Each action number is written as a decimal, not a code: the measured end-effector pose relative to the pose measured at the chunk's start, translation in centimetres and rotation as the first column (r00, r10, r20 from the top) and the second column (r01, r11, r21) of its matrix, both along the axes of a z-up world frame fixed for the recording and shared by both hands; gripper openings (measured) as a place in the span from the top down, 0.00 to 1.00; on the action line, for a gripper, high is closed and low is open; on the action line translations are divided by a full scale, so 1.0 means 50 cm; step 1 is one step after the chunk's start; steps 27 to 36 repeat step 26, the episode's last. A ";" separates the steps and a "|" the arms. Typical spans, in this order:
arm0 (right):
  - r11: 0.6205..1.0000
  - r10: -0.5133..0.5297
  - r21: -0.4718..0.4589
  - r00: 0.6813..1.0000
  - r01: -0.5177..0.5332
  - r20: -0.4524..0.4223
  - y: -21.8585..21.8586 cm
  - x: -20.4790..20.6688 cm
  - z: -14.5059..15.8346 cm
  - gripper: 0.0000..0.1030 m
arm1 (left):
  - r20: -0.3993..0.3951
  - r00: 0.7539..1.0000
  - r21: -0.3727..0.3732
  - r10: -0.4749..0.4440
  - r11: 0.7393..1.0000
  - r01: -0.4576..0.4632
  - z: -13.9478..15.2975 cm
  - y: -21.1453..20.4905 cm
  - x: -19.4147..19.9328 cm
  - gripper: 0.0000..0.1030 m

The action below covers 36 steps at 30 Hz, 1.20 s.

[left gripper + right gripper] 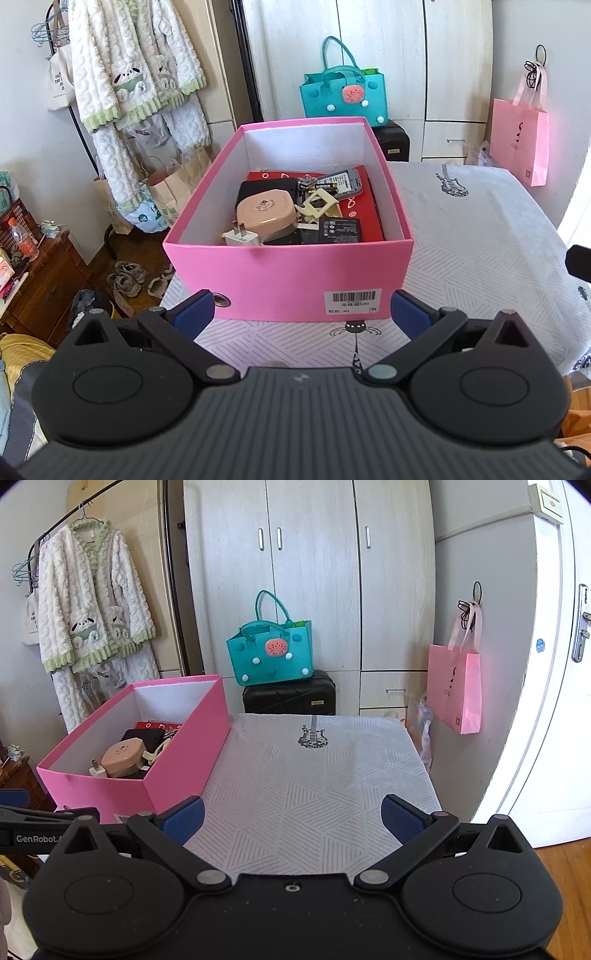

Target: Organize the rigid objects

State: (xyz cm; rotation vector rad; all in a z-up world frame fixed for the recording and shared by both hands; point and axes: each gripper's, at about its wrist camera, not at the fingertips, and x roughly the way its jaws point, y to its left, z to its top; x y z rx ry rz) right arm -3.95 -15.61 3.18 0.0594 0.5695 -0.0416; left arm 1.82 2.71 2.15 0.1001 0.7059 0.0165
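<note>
A pink shoebox (295, 280) stands open on the white patterned table (480, 229). Inside lie a beige rounded case (264, 216), a white plug (242, 238), keys (308, 182), a cream plastic clip (319, 205), a black battery (340, 229) and a red flat box (360, 206). My left gripper (302, 317) is open and empty just in front of the box's near wall. My right gripper (291, 818) is open and empty above the table, to the right of the box (177, 760).
A teal handbag (273, 653) sits on a black suitcase (290, 698) behind the table. A pink paper bag (458, 686) hangs on the right wall. A fleece robe (92, 609) hangs at the left. A wooden cabinet (40, 288) and shoes (127, 282) are left of the table.
</note>
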 end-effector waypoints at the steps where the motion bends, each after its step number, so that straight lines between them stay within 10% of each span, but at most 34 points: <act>1: 1.000 -0.002 0.002 1.000 0.002 -0.001 -0.001 0.000 -0.001 0.00 | -0.001 1.000 -0.002 -0.002 1.000 0.002 -0.001 0.000 -0.001 0.00; 36: 1.000 -0.004 0.012 1.000 0.004 -0.010 -0.008 0.002 -0.011 0.00 | 0.006 1.000 0.013 0.000 1.000 0.000 -0.005 -0.005 -0.007 0.00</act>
